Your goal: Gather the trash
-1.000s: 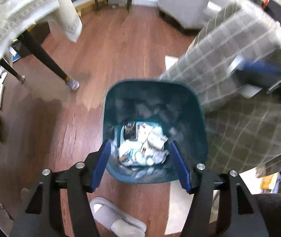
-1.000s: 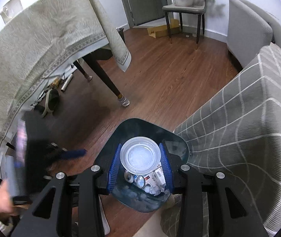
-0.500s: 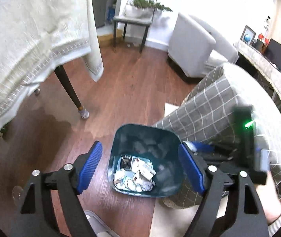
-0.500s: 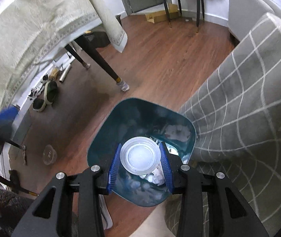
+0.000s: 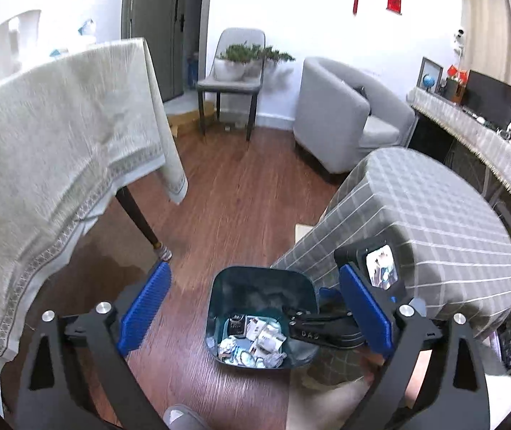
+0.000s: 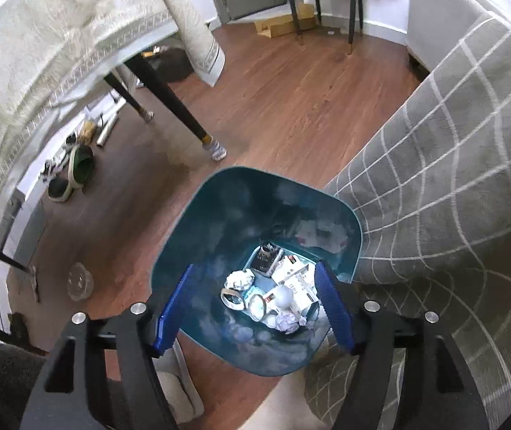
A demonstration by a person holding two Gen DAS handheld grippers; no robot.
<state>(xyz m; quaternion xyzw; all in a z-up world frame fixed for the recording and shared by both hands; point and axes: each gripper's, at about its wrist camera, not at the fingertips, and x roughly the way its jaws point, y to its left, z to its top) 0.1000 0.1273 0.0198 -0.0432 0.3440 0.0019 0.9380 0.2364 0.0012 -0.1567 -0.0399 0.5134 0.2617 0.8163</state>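
A teal trash bin [image 6: 198,222] stands on the wood floor against a grey checked seat; it also shows in the left wrist view [image 5: 219,297]. Crumpled paper, wrappers, a dark box and round plastic lids [image 6: 273,290] lie at its bottom. My right gripper [image 6: 253,310] is open and empty directly above the bin's mouth. My left gripper [image 5: 255,313] is open and empty, higher up and further back from the bin. The right gripper's body [image 5: 327,326] shows over the bin's right rim in the left wrist view.
A table with a cream cloth [image 5: 58,143] and dark legs [image 6: 169,107] stands left of the bin. The grey checked seat [image 5: 416,215] is to the right. A clear plastic cup [image 6: 80,281], slippers [image 6: 79,172] and clutter lie on the floor at left. A chair and armchair [image 5: 341,114] stand behind.
My right gripper opened and the round clear lid it held dropped into the bin. My left gripper rose and pulled back, so the bin looks smaller and more of the room shows.
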